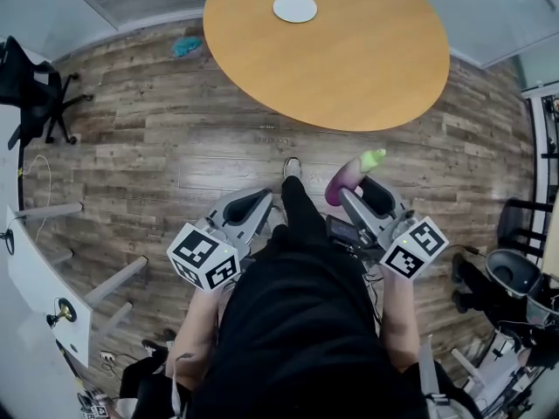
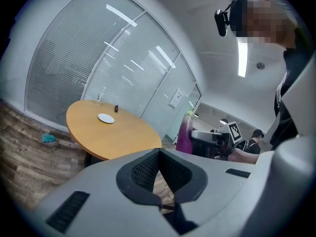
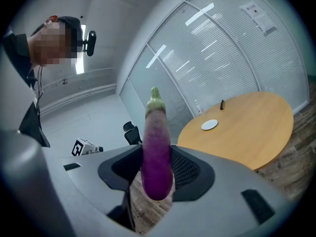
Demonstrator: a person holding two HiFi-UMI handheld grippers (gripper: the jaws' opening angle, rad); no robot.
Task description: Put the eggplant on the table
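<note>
- The left gripper is held over the wood floor, at 9 o'clock of the right one; its jaws are closed together with nothing between them.
- The round table carries a white disc at about 11 o'clock on its top.
- The eggplant is off the table, in the air past the table's 6 o'clock edge, with its green tip pointing to 1 o'clock.
- The right gripper is clamped on the eggplant's purple body.
</note>
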